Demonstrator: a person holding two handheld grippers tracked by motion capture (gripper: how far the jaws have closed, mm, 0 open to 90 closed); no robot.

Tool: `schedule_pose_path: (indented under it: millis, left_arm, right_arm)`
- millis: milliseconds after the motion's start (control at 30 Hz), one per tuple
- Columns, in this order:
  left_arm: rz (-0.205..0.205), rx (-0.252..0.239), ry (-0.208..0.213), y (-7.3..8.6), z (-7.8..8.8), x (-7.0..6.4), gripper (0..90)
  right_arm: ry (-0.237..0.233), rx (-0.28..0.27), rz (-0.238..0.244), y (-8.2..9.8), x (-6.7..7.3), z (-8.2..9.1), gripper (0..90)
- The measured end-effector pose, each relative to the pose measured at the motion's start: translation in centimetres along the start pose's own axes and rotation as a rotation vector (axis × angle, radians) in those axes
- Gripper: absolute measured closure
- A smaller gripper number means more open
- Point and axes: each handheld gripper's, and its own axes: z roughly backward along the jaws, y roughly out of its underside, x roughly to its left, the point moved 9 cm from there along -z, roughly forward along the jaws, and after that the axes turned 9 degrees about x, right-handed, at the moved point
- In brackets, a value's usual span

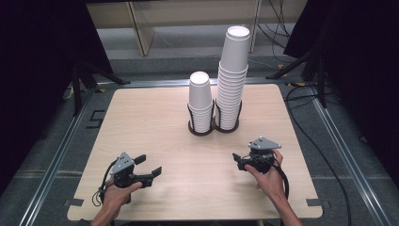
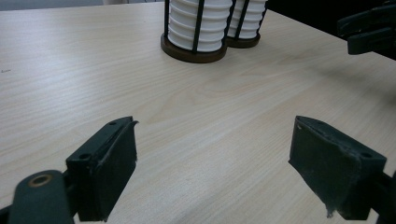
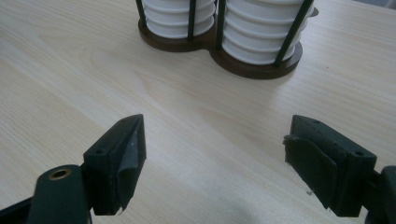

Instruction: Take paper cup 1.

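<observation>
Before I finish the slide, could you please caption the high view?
Two hand-held tongs, left and right, open above a wooden table before two racked cup stacks.

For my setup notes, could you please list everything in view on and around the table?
Tall cup stack: one, white, far middle, right holder ring.
Short cup stack: one, white, left ring, beside the tall one.
Holder: one, dark brown base with black bars, around both stacks.
Table: one, light wood.
Cables: several, black, floor at right.
Left gripper: black, near left, open, holding nothing.
Right gripper: black, near right, open, holding nothing.
</observation>
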Motion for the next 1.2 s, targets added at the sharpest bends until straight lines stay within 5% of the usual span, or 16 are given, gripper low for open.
schedule_pose_path:
  millis: [667, 833, 900, 933, 1133, 1200]
  left_arm:
    - [-0.011, 0.004, -0.005, -0.1, 0.0, 0.2, 14.5]
    - [-0.033, 0.010, -0.017, -0.1, 0.1, 0.4, 14.5]
    - [-0.025, 0.012, -0.015, -0.1, 0.0, 0.3, 14.4]
    - [-0.025, 0.010, -0.014, -0.1, 0.0, 0.3, 14.5]
    - [-0.034, 0.001, -0.012, -0.2, 0.0, 0.4, 14.4]
    - [-0.009, -0.004, -0.005, -0.1, -0.1, 0.3, 14.5]
  right_arm:
    - [-0.038, -0.012, -0.031, -0.7, 0.7, -0.3, 20.0]
    - [-0.056, -0.051, -0.011, -2.1, 1.3, 0.0, 19.8]
    - [-0.108, -0.062, -0.024, -2.7, 1.9, -0.1, 19.9]
    - [-0.079, -0.060, -0.003, -3.0, 1.9, 0.1, 19.9]
    - [-0.099, -0.086, -0.001, -4.8, 2.4, 0.2, 19.9]
    - [-0.096, -0.087, 0.004, -5.3, 2.3, 0.4, 19.9]
